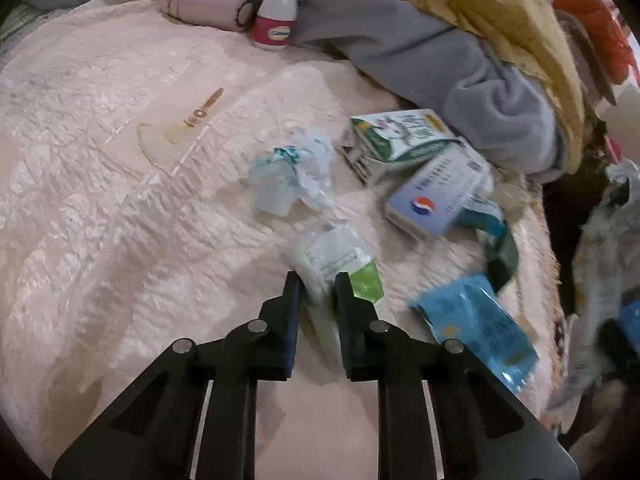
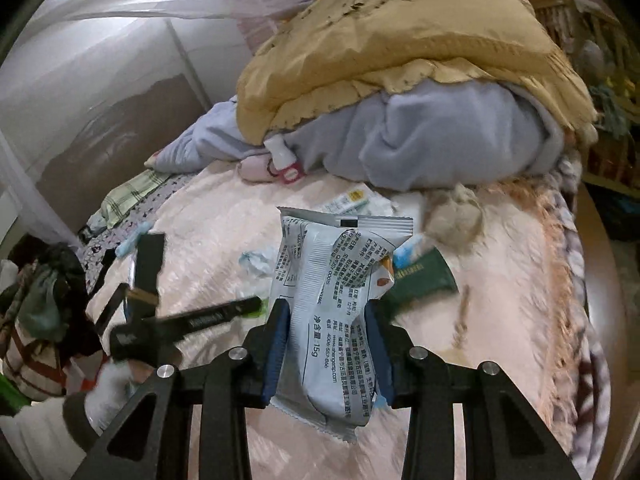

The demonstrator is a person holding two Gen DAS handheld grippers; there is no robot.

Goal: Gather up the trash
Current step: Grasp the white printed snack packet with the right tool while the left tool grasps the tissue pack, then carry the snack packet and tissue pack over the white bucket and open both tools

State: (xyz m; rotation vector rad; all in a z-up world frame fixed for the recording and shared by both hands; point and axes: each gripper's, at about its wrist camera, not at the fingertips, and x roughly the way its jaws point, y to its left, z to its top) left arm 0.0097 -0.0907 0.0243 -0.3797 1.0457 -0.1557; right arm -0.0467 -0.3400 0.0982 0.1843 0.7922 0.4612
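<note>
The clearing of the bed is under way, with most of the litter still lying on the pink bedspread [image 1: 120,208].

In the right wrist view the right hand-held gripper [image 2: 326,344] is clamped on a silver snack wrapper [image 2: 336,304], which stands up between the blue pads at the centre of the frame, lifted clear of the bed.

In the left wrist view the left hand-held gripper [image 1: 318,284], at lower centre, has its jaws drawn narrow about the near end of a clear plastic wrapper with a green corner [image 1: 340,264]. It looks pinched, though blur there makes the contact hard to confirm, and the wrapper still rests on the bedspread.

So one piece is in hand and a second appears just caught. No bin or bag shows plainly in either view, so nothing can be counted as put away.

What is left, in the left wrist view:
- a crumpled white and teal wrapper [image 1: 292,176] at centre
- a green and white carton [image 1: 396,136] right of centre
- a white box with a red and blue logo [image 1: 436,196] touching the carton
- a blue packet [image 1: 476,320] at lower right
- a dark green packet [image 1: 502,252] above that

The small white bottle with a red label [image 1: 276,12], at top centre against the grey bedding [image 1: 460,76], may not be trash
</note>
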